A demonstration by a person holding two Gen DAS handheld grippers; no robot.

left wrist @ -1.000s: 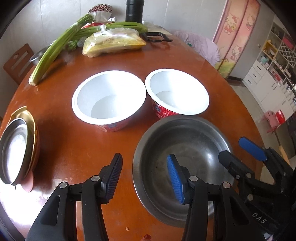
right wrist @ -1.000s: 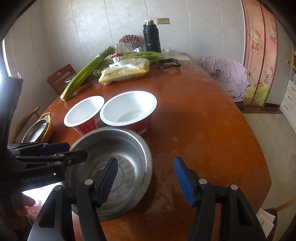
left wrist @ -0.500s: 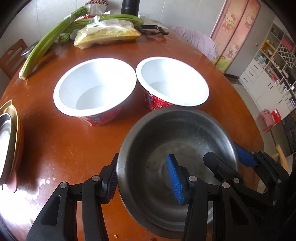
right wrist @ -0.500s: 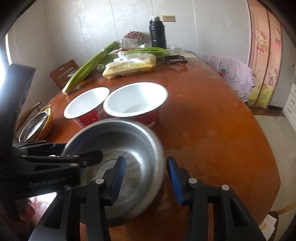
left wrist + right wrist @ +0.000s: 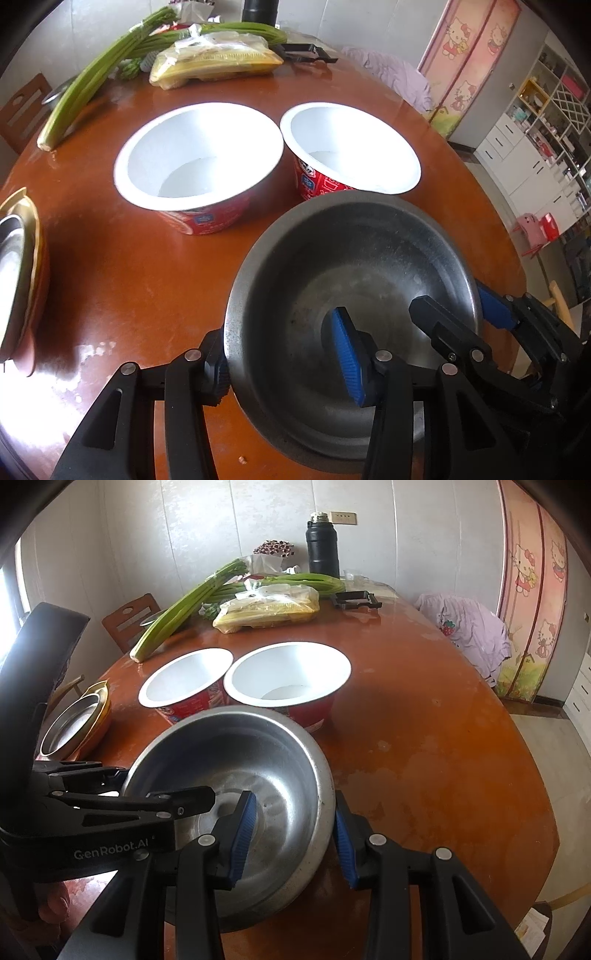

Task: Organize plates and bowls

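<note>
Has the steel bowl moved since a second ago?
Yes. The steel bowl has lifted and tilted: its far rim now overlaps the red sides of the two white paper bowls, where it earlier sat flat on the table below them.

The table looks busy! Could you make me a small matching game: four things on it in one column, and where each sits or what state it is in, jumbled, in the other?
Things:
1. steel bowl
2. black flask
3. paper bowls
4. plate stack

Places or states:
A. at the table's near left edge
B. standing upright at the far end by the wall
C. side by side, empty, mid-table
D. gripped at its rim on both sides by the left gripper and the right gripper

Pairs: 1-D, 2-B, 3-C, 4-A
</note>
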